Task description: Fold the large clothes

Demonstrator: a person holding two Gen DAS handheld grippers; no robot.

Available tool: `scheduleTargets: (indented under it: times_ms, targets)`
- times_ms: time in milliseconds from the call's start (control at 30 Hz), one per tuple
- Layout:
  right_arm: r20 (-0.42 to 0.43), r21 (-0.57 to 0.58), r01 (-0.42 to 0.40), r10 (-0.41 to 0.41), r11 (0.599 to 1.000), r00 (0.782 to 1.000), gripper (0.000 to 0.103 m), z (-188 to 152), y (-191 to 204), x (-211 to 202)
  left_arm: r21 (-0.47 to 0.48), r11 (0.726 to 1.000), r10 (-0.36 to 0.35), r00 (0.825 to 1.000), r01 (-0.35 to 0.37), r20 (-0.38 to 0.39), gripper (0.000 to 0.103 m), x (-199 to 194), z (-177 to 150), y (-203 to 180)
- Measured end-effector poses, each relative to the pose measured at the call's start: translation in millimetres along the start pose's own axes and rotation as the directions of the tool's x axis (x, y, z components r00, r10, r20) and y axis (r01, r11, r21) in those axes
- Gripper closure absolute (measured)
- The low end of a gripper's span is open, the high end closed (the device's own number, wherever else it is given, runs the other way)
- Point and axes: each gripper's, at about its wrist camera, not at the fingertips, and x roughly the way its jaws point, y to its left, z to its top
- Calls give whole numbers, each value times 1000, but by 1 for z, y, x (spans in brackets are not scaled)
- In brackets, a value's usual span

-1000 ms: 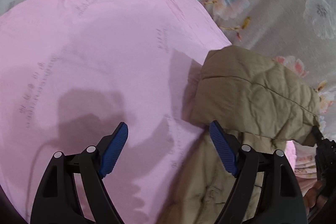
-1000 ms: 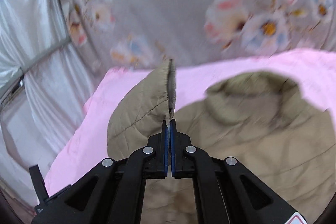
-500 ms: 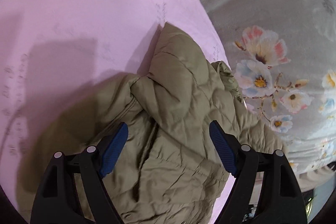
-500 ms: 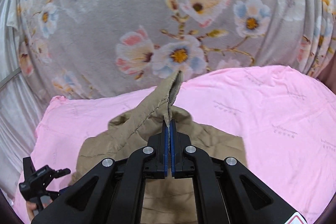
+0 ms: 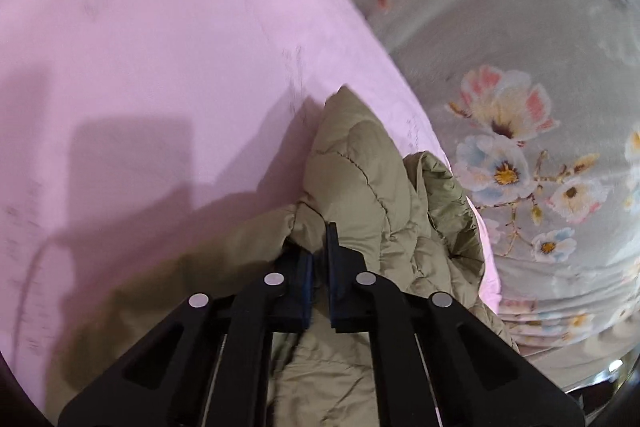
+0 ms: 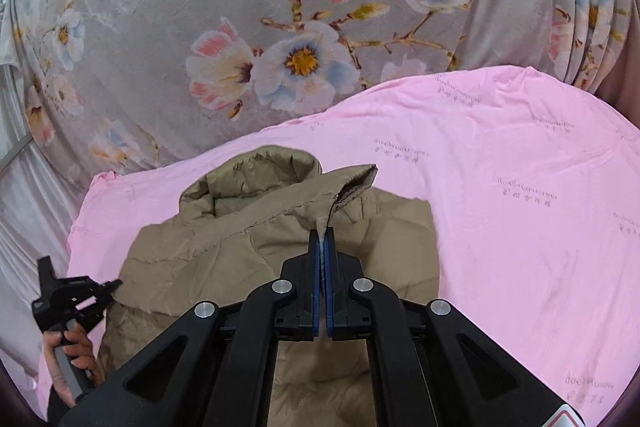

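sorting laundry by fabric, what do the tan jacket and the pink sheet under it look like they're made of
Tan jacket: likely thin synthetic shell over padding, judging by its quilted stitch lines, puffy panels, fine crinkles and faint sheen.
Pink sheet: looks like soft matte woven cotton or a blend; it lies smooth with shallow creases and small printed lettering. The exact fibre cannot be told.

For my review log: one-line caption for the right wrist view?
Right tongs shut on khaki jacket edge, lifted over pink sheet.

Jacket [image 6: 248, 251] lies on the sheet [image 6: 520, 227] — flowered blanket [image 6: 200, 7] behind it.
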Motion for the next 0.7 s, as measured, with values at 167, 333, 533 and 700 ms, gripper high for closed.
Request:
scheduleTargets:
  times_ms: [167, 333, 533, 700]
  targets:
    - [-152, 18, 25, -22, 1000, 988, 102, -53, -8, 45, 59, 988, 141, 990, -141, -2, 101, 4, -6, 24]
    - [-204, -3, 66, -65, 998, 977, 103, -89, -10, 69, 113, 979, 169, 986, -169, 11, 101, 12, -14, 34]
    - [-206, -9, 88, -88, 996, 975, 103, -108, -12, 67, 199, 962, 181, 982, -187, 50, 101, 11, -29, 38]
    - [-193, -13, 94, -94, 996, 977, 103, -116, -14, 62, 244, 946, 200, 977, -213, 81, 100, 6, -38, 37]
